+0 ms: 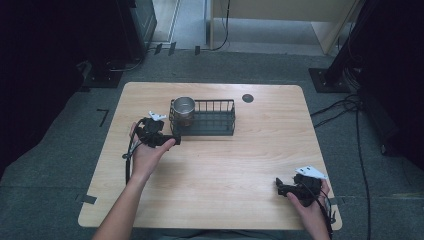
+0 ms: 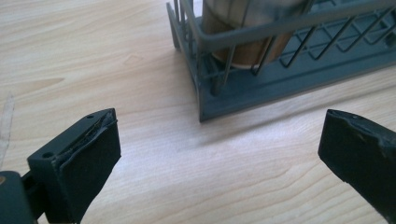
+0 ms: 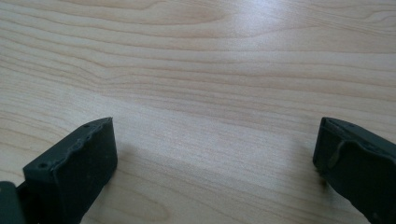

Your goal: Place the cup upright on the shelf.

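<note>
Wood tabletop (image 1: pixel 225 165): pale, fine-grained laminate with rounded corners, bare across its near half.
Right gripper (image 1: pixel 281 186): near right corner of the table, jaws spread wide with nothing between them; its own view looks along bare wood grain (image 3: pixel 210 93).
Left gripper (image 1: pixel 172 140): left of centre and farther in, jaws spread wide and empty, just beside the near left corner of the basket.
Basket (image 1: pixel 210 131): dark grey wire rack with thin upright bars and a solid base rail, long axis running left to right, sitting toward the far side of the table.
Basket up close (image 2: pixel 280 88): its near left corner stands just ahead of the left jaws, slightly right of their midline.
Cup (image 1: pixel 184 107): round, shiny metal, upright inside the left end of the basket, rim showing above the wire.
Cup up close (image 2: pixel 247 32): smooth steel wall with a tan band low down, behind the bars.
Key relation: cup lies ahead of and above the left gripper, behind the basket wall; the left hand is far nearer than the right.
Likely need: reaching it probably calls for coming over the rim.
Grommet (image 1: pixel 247 98): small dark disc beyond the basket, near the far edge.
</note>
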